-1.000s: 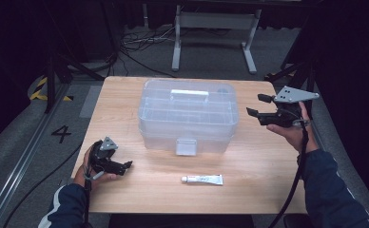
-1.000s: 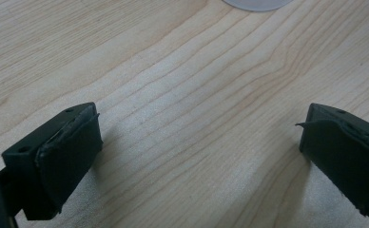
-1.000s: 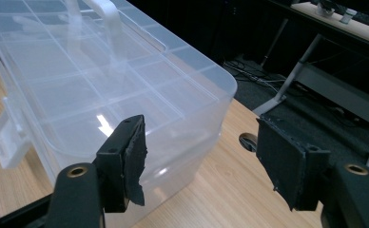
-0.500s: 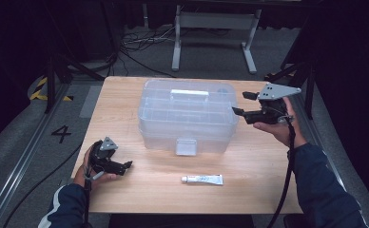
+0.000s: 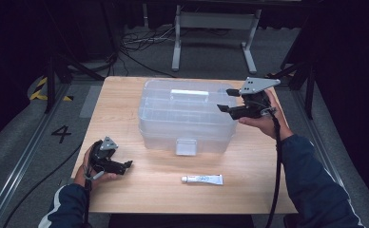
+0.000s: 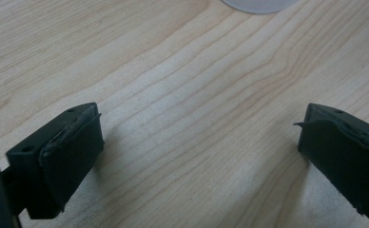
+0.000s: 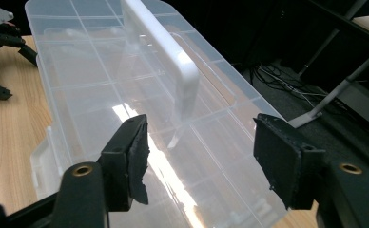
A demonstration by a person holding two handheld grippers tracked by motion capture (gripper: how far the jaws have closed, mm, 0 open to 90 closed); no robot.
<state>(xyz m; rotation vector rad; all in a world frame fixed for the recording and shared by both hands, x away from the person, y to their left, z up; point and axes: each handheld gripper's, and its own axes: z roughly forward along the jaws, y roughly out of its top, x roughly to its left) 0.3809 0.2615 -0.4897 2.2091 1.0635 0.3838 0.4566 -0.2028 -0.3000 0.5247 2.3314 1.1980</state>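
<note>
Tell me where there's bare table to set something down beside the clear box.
Bare wood lies between the clear box and the table's left edge, and between the tube and left gripper. The right gripper, jaws just closing on nothing, crowds the box's right end.

Light wood table [image 5: 125, 102] on grey carpet floor [image 5: 21, 142]. Behind the table: grey metal stand [image 5: 213, 21] with two splayed legs, and a tangle of black cables [image 5: 135, 45] on the floor to the stand's left. Left of the table: metal floor rail [image 5: 18, 168], a "4" marking [image 5: 61, 134] and yellow-black hazard tape [image 5: 40, 89]. Surroundings beyond the table are dark; light falls on the tabletop.
</note>
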